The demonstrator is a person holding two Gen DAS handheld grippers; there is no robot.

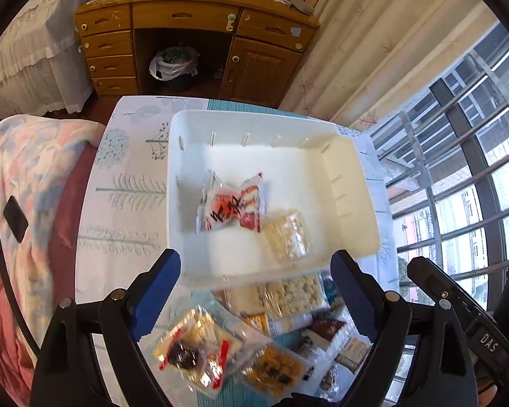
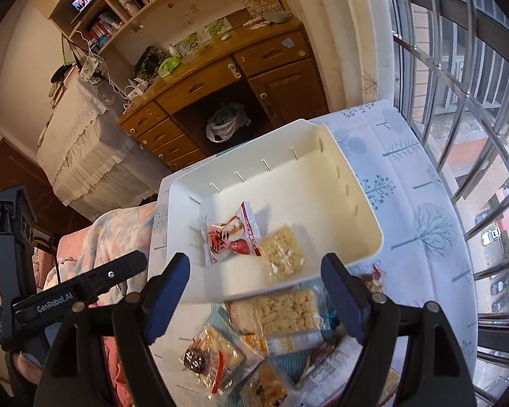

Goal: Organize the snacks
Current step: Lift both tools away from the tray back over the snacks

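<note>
A white plastic bin (image 1: 351,183) (image 2: 349,190) stands on the tree-print tablecloth. Inside it lie a red and white snack packet (image 1: 232,203) (image 2: 232,235) and a clear pack of pale puffed pieces (image 1: 288,235) (image 2: 283,254). On the near side of the bin is a heap of loose snack packs (image 1: 254,339) (image 2: 278,332). My left gripper (image 1: 254,291) hovers above the bin's near rim and the heap, jaws wide apart, nothing between them. My right gripper (image 2: 254,291) hangs over the same spot, likewise wide and empty. Each gripper's body shows at the edge of the other's view.
A bed with a pink and blue blanket (image 1: 23,183) runs along the table's left side. Behind stand a wooden desk (image 1: 193,30) and a bagged waste bin (image 1: 173,64). A barred window (image 2: 465,135) borders the table on the right.
</note>
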